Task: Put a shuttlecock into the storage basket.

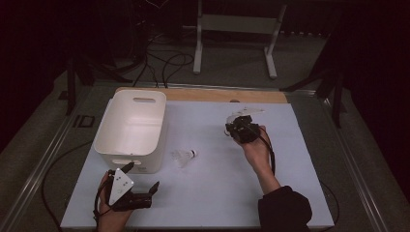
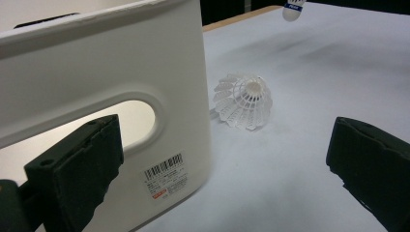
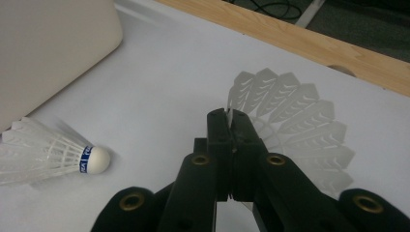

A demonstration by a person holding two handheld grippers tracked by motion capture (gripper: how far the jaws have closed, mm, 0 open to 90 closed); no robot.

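- Shuttlecock (image 3: 290,121) pinched by its feather skirt in right gripper (image 3: 231,123), jaws pressed together, far right of table (image 1: 203,193).
- Left gripper (image 2: 222,159) jaws spread, holding nothing, beside white bin (image 1: 130,128).
- Second shuttlecock (image 1: 183,155) lies mid-table.
- Risk: thin-skirt grip may slip or crush feathers.

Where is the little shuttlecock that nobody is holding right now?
In the high view the loose shuttlecock lies on the white table near its middle, just right of the white bin.
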